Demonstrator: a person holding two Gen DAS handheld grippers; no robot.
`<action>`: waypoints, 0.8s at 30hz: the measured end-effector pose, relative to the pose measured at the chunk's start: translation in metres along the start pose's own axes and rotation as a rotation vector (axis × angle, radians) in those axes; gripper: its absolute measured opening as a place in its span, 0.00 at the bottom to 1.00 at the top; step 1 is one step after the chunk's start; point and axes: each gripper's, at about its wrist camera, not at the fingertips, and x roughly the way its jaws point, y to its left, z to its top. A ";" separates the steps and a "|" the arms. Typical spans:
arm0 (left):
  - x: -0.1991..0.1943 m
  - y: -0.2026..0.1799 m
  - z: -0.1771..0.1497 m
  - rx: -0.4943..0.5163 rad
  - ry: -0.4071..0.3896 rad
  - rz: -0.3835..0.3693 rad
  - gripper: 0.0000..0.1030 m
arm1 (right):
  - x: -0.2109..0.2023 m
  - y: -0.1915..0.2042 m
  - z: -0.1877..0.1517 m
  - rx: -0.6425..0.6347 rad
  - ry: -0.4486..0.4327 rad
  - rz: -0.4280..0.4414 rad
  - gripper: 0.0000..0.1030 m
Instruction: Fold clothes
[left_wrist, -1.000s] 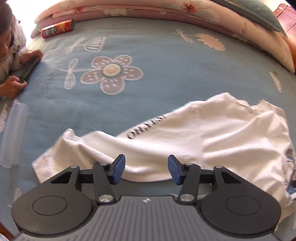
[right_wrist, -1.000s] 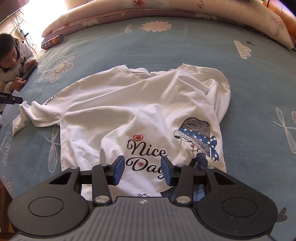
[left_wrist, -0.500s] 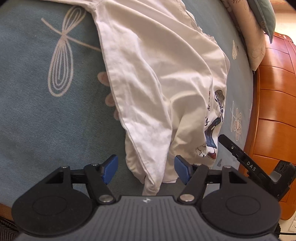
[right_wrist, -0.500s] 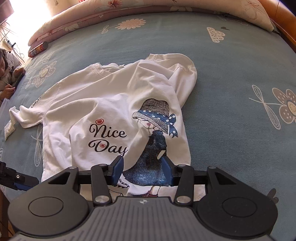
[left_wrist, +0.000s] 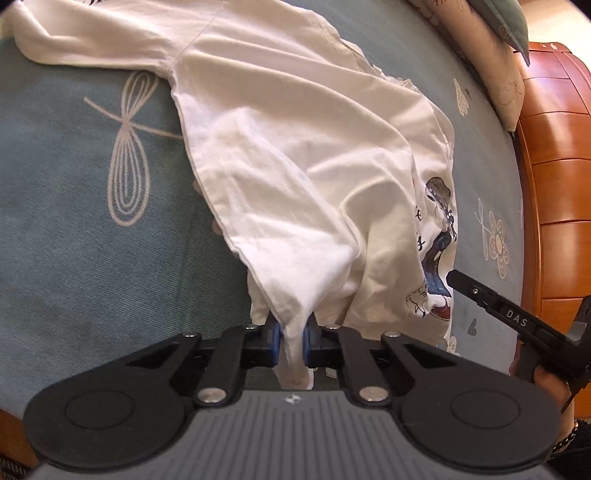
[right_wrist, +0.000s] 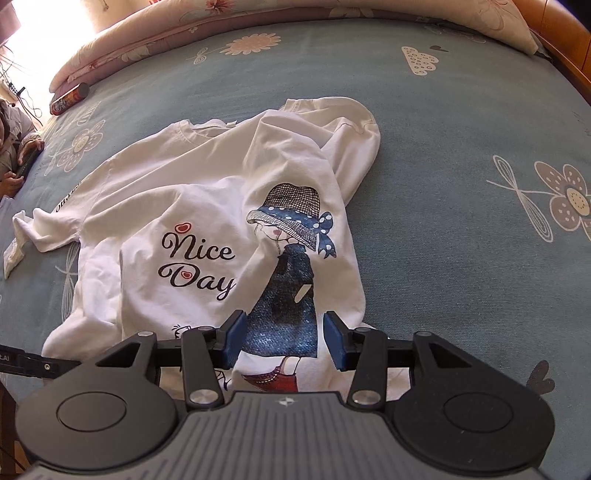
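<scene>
A white cotton T-shirt (right_wrist: 207, 206), rumpled, lies print-up on the blue-grey bedspread w/ pale flower & dragonfly pattern (right_wrist: 461, 155), roughly mid-bed. Its front shows black script "Nice Day" w/ small red hearts, plus a girl in a checked hat w/ blue polka-dot scarf, dark blue dress, red shoes. One sleeve trails off to the left; the other is folded under at the top right. The hem corner is bunched & lifted.

Your left gripper (left_wrist: 291, 341) is clenched on that bunched bottom-left hem corner of the shirt (left_wrist: 295, 177); cloth pulls up taut btwn the blue pads (left_wrist: 274, 338). Half a sec ago those fingers stood wide apart around the corner w/o pinching it.

Your right gripper (right_wrist: 282, 341) is released, blue pads (right_wrist: 234, 341) spread apart just over the printed dress near the hem, not pinching cloth. Compared w/ half a sec ago it's spread wider & sits closer to the print.

Far left edge: a child (right_wrist: 14, 147) w/ a phone. A red cylindrical snack can (right_wrist: 69, 99) lies near the pink floral quilt roll (right_wrist: 177, 33). Orange wooden bed frame (left_wrist: 554, 184) at right.
</scene>
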 end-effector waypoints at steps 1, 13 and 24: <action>-0.008 0.002 0.003 0.008 -0.003 0.008 0.09 | 0.000 0.001 0.000 -0.002 0.002 -0.003 0.49; -0.041 0.077 0.030 0.058 -0.036 0.313 0.10 | 0.001 -0.011 -0.008 0.019 0.030 -0.081 0.49; -0.021 0.079 0.033 0.125 0.020 0.355 0.23 | 0.040 -0.047 0.030 0.117 -0.019 0.005 0.49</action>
